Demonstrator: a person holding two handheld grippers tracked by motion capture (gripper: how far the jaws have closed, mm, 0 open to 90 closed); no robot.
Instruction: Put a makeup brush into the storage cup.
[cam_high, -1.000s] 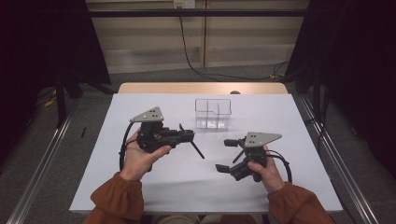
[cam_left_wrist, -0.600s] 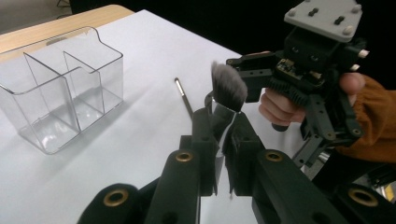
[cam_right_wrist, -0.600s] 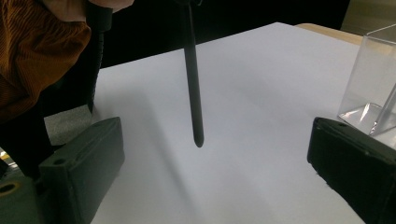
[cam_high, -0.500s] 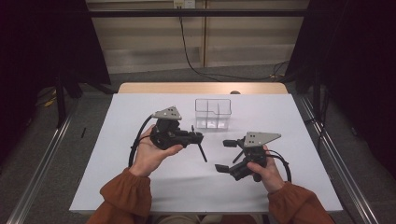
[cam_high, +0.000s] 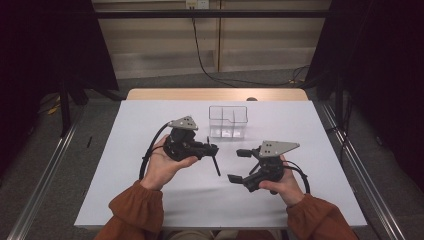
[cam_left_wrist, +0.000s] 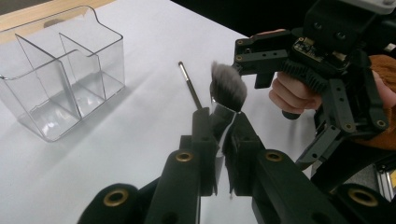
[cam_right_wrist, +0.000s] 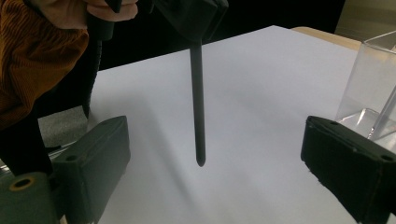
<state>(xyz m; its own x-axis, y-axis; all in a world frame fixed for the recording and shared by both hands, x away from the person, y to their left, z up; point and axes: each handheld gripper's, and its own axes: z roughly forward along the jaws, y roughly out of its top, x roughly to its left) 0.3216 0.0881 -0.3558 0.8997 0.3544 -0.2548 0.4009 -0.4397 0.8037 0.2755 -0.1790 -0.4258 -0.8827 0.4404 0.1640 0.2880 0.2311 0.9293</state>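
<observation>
I am wearing rust-orange sleeves (cam_high: 134, 210) gathered at the cuffs; my 2 black grippers are each carrying a grey 3-cornered plate and trailing a black cable.

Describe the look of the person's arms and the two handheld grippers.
Both sleeves are rust-orange with gathered cuffs. The left gripper and right gripper are black, each topped by a grey three-cornered plate and trailing a black cable. Brass-coloured rivets dot the fingers.

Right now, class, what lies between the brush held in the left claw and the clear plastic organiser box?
In the high view, only bare white table separates the black-handled brush from the clear box.
</observation>
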